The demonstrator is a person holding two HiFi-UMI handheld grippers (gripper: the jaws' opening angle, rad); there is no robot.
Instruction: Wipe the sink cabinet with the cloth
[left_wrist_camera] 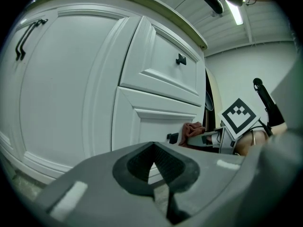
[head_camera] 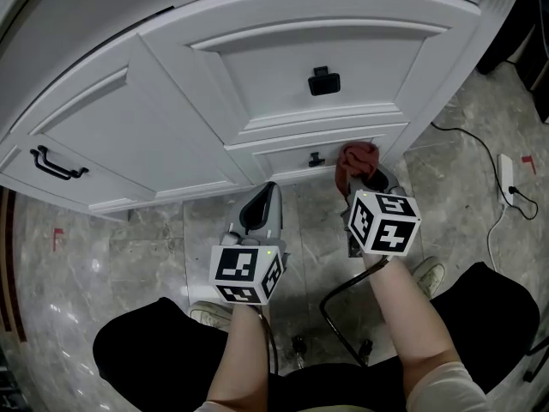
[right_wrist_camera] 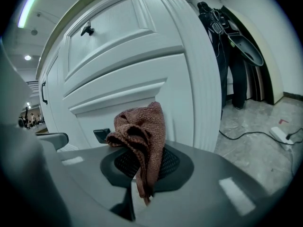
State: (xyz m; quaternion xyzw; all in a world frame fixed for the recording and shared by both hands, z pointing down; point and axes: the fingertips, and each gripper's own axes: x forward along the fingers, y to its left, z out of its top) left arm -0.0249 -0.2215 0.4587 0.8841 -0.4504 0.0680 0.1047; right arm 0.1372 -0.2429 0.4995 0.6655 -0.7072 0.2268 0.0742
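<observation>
The white sink cabinet point(head_camera: 283, 84) fills the upper head view, with a drawer knob point(head_camera: 324, 81), a small lower knob point(head_camera: 316, 159) and a door handle point(head_camera: 57, 163). A reddish-brown cloth point(head_camera: 356, 161) point(right_wrist_camera: 142, 136) is bunched in my right gripper point(head_camera: 364, 181), which is shut on it, close to the lower drawer front just right of the small knob. In the left gripper view the cloth point(left_wrist_camera: 191, 130) shows beside that knob point(left_wrist_camera: 173, 137). My left gripper point(head_camera: 260, 209) hangs shut and holds nothing, low in front of the cabinet base.
Grey marble floor point(head_camera: 455, 178) lies below the cabinet. A white power strip point(head_camera: 507, 178) with a black cable point(head_camera: 463, 134) lies on the floor at right. The person's shoes point(head_camera: 429, 273) and dark trousers are at the bottom. Dark garments point(right_wrist_camera: 227, 41) hang right of the cabinet.
</observation>
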